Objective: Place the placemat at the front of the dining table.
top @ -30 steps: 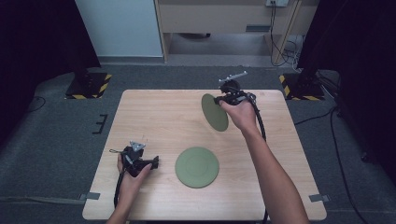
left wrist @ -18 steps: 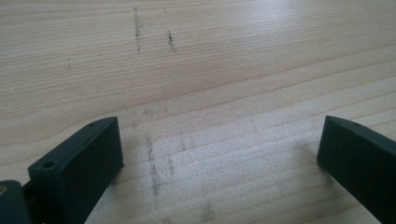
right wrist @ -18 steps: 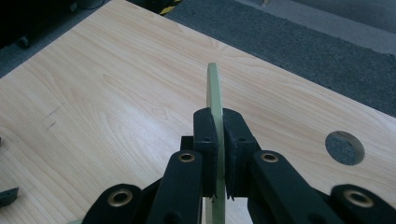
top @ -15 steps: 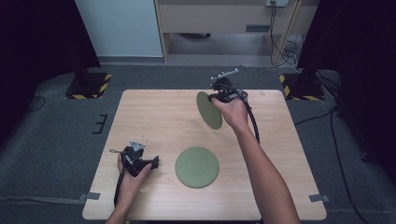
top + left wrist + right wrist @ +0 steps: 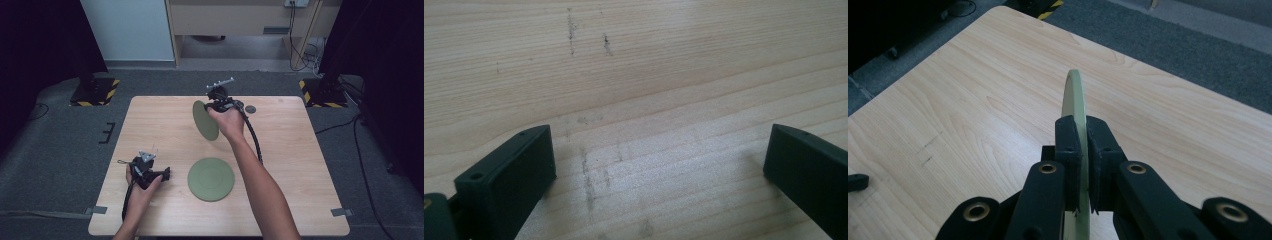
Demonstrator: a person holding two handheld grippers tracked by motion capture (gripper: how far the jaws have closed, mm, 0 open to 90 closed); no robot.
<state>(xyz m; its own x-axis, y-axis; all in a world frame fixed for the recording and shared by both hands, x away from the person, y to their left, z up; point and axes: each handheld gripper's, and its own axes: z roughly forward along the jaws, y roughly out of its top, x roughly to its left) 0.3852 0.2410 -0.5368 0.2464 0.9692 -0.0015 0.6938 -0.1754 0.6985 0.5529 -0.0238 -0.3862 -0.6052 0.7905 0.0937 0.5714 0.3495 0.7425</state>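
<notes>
On the wooden table [image 5: 300, 150] are two green plates and two grippers; no writing, brand or label can be read on any of them. One plate [image 5: 205, 120] is held up on edge over the far middle of the table, pinched at its rim by the right gripper [image 5: 218, 106], whose jaws press against both faces of the plate [image 5: 1075, 107] in the right gripper view. A second plate [image 5: 211, 178] lies flat near the person's side, well apart from the held one and from every table edge. Near the left front stands the left gripper [image 5: 150, 172], its jaws spread wide over bare wood with nothing between them. One small dark disc [image 5: 250, 108] lies near the far edge, just beside the right hand [image 5: 230, 122]. Broad bare wood lies between the plates, along the left side and across the whole right side of the table.
</notes>
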